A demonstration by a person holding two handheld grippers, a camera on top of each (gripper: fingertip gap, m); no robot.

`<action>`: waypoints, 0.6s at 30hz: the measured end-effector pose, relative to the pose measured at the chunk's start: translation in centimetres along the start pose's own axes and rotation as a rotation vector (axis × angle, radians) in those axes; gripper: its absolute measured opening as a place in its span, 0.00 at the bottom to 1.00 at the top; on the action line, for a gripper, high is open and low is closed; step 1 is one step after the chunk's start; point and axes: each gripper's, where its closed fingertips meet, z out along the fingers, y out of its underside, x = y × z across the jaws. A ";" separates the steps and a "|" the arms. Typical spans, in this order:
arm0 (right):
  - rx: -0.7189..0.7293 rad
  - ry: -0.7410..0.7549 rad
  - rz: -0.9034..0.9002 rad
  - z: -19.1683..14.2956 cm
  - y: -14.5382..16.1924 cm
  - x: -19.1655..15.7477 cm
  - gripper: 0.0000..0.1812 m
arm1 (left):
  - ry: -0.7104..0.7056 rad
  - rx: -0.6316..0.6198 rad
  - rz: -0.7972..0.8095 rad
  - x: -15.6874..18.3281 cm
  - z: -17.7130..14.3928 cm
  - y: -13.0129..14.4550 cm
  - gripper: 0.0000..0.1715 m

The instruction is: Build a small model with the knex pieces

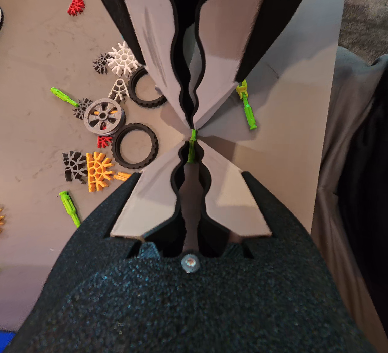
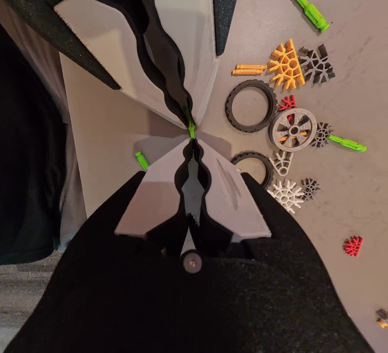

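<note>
My two grippers meet tip to tip above a grey table (image 1: 273,154). My left gripper (image 1: 191,143) is shut on a short green rod (image 1: 191,152), which lies lengthwise between its fingers. My right gripper (image 1: 192,126) comes in from the top of the left wrist view, and its shut tips pinch the rod's far end. In the right wrist view, my right gripper (image 2: 192,141) is shut at the tips. The green rod (image 2: 190,126) runs from there into the left gripper (image 2: 189,120) opposite. Most of the rod is hidden by the fingers.
Loose construction pieces lie to one side: two black tyres (image 1: 134,146) (image 2: 251,105), a grey wheel hub (image 1: 104,116) (image 2: 292,130), an orange connector (image 1: 97,172), white (image 1: 123,58), dark grey and red connectors (image 1: 76,6), several green rods (image 1: 248,110) (image 2: 310,11). The table edge (image 1: 327,133) is close, with grey cloth beyond it.
</note>
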 end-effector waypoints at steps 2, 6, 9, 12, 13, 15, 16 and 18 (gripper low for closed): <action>-0.026 0.004 -0.005 0.0 0.0 0.0 0.00 | -0.012 0.018 -0.011 -0.1 -0.1 0.1 0.02; -0.059 -0.001 -0.003 0.0 0.0 0.0 0.00 | -0.021 0.041 -0.038 0.0 -0.2 0.2 0.02; -0.086 -0.013 -0.005 0.1 0.0 0.1 0.00 | -0.020 0.068 -0.067 0.0 -0.2 0.2 0.02; -0.090 -0.024 -0.001 0.1 -0.1 0.1 0.00 | -0.015 0.071 -0.089 0.0 -0.2 0.3 0.02; -0.091 -0.029 0.001 0.1 -0.2 0.1 0.00 | -0.012 0.070 -0.099 0.0 -0.2 0.3 0.01; -0.096 -0.033 0.000 0.2 -0.2 0.1 0.00 | -0.011 0.076 -0.108 0.1 -0.3 0.3 0.01; -0.096 -0.034 0.003 0.2 -0.3 0.1 0.00 | -0.007 0.077 -0.110 0.1 -0.3 0.3 0.01; -0.098 -0.036 0.008 0.2 -0.3 0.1 0.00 | -0.003 0.081 -0.119 0.1 -0.3 0.3 0.00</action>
